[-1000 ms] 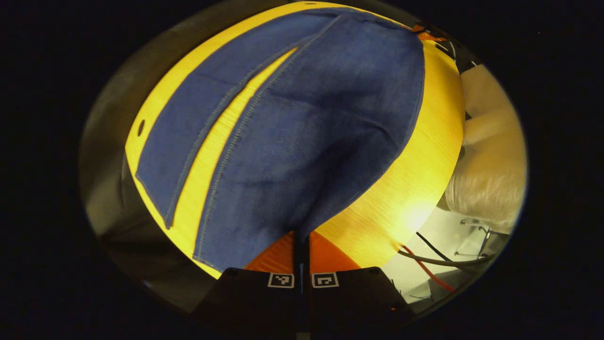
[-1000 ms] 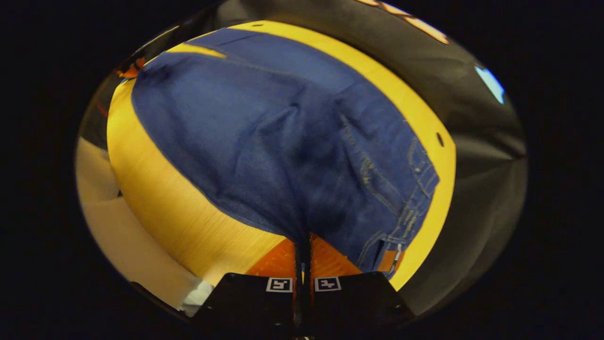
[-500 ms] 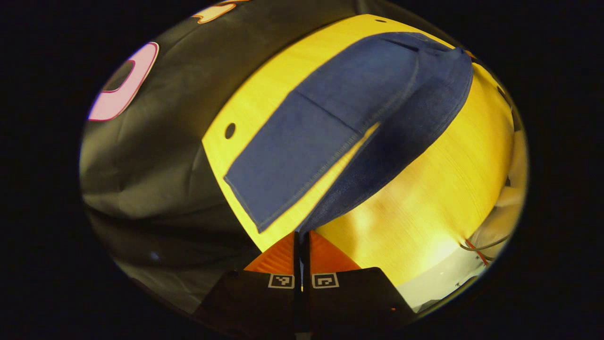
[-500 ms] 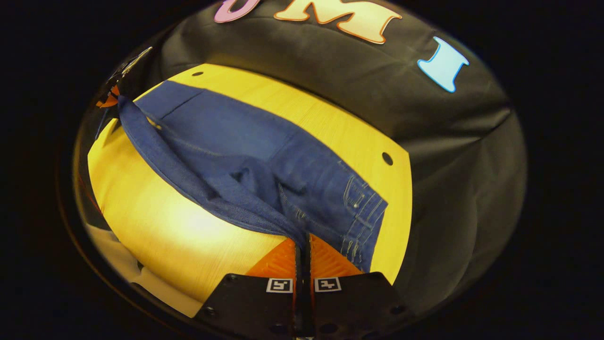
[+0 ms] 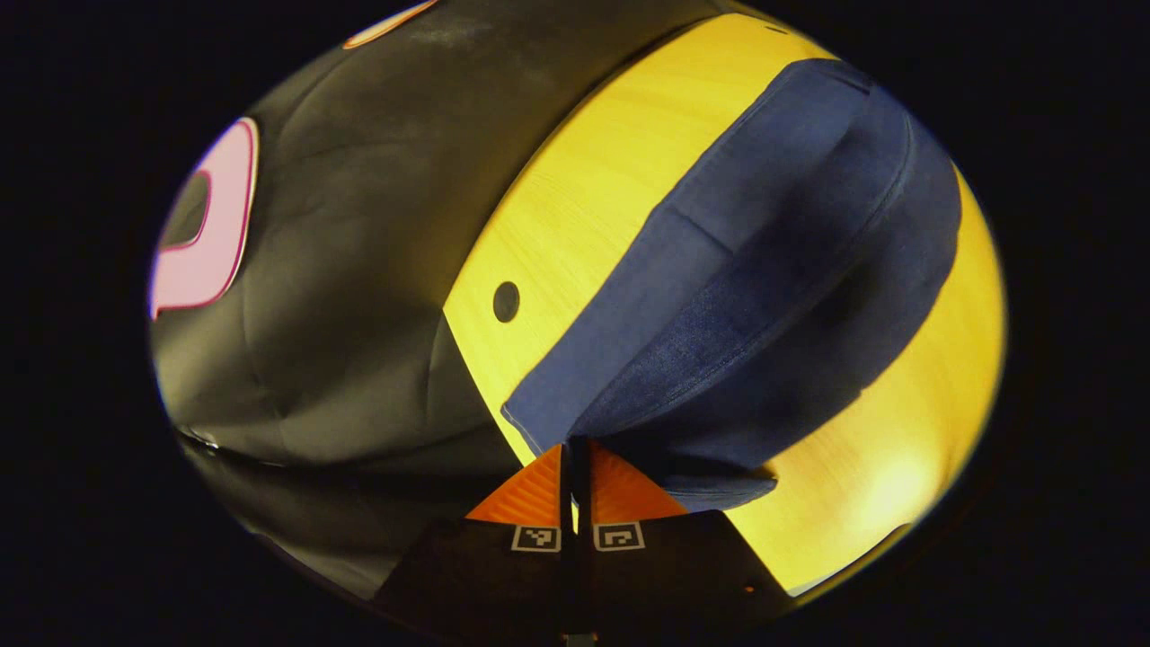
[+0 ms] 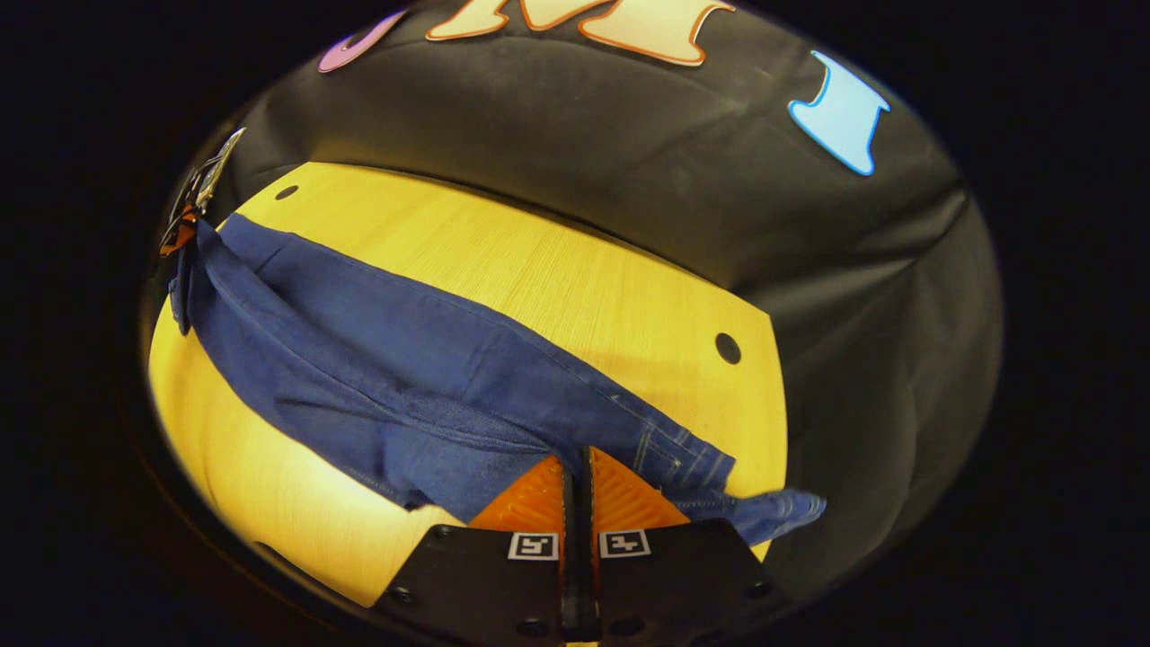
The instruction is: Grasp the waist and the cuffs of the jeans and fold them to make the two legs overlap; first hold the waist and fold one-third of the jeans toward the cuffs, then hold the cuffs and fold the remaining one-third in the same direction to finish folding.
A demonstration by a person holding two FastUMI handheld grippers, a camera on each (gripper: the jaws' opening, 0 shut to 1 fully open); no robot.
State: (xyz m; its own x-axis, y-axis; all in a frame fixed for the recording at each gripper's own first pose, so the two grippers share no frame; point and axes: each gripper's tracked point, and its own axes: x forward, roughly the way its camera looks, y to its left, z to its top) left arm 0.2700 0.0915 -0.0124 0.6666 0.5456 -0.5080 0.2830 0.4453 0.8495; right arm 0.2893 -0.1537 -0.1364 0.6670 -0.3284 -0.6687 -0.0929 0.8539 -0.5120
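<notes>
Left gripper (image 5: 575,449), bottom centre of the left gripper view: its 2 orange fingers are clamped together on a cuff edge of the jeans (image 5: 764,270). Right gripper (image 6: 577,458), bottom centre of the right gripper view: fingers pinched on denim near the waist. Jeans run from lower centre to upper left across the yellow table (image 6: 557,270), one leg raised over the other.

One pair of jeans (image 6: 422,395), one table (image 6: 539,270), two tools: left tool (image 5: 575,449), right tool (image 6: 576,463).
</notes>
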